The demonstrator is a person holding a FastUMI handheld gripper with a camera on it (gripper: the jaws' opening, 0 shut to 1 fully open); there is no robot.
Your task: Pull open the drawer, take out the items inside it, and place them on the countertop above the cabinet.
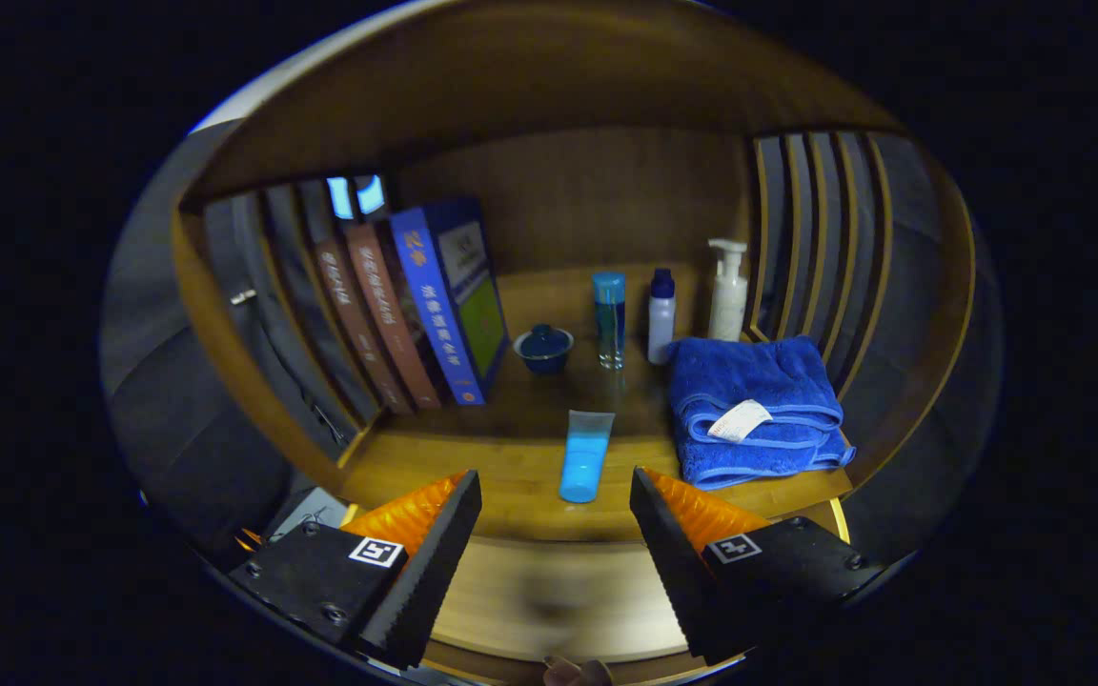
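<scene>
Tube (586,456) on counter (435,467), jaws (555,507) spread wide and empty just short of it.
Looks light, soft, slick; grip across its middle.

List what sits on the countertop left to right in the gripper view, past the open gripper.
Books → lidded bowl → lying tube → clear blue bottle → small white bottle → pump bottle → folded blue towel. Gripper open, empty.
</scene>
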